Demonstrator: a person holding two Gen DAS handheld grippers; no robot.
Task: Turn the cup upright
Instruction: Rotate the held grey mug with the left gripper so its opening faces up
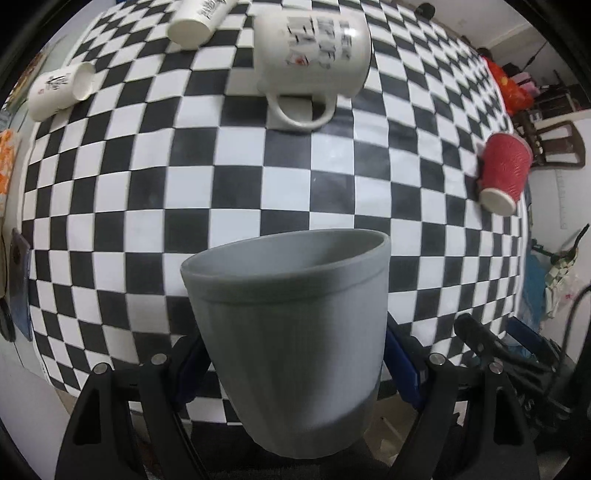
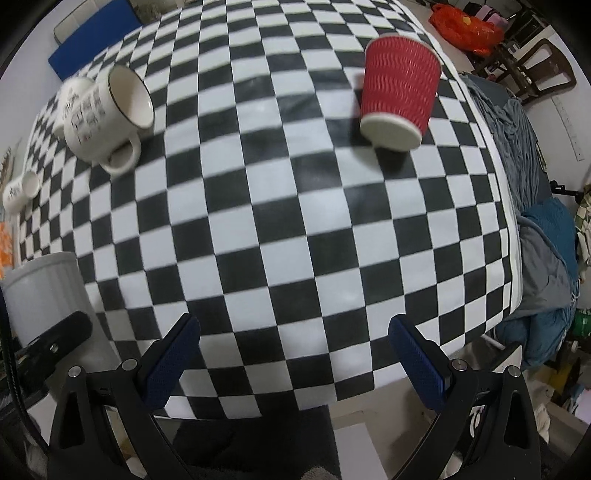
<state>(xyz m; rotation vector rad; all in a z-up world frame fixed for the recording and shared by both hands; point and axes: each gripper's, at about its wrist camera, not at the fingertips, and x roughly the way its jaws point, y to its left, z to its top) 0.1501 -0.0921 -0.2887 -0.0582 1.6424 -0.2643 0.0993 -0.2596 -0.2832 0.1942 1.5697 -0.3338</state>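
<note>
My left gripper (image 1: pixel 291 354) is shut on a grey plastic cup (image 1: pixel 291 332), its blue pads pressed on both sides, the open rim pointing away over the checkered table (image 1: pixel 258 192). The same grey cup shows at the left edge of the right wrist view (image 2: pixel 44 295), held above the table's near edge. My right gripper (image 2: pixel 295 354) is open and empty above the table's near edge. A red ribbed paper cup (image 2: pixel 399 88) stands upside down at the far right; it also shows in the left wrist view (image 1: pixel 504 170).
A white printed mug (image 1: pixel 314 59) lies on its side at the back, also in the right wrist view (image 2: pixel 103 114). Two small white cups (image 1: pixel 59 90) (image 1: pixel 199 22) lie on their sides. Bedding (image 2: pixel 543 240) and chairs (image 2: pixel 535 70) are right of the table.
</note>
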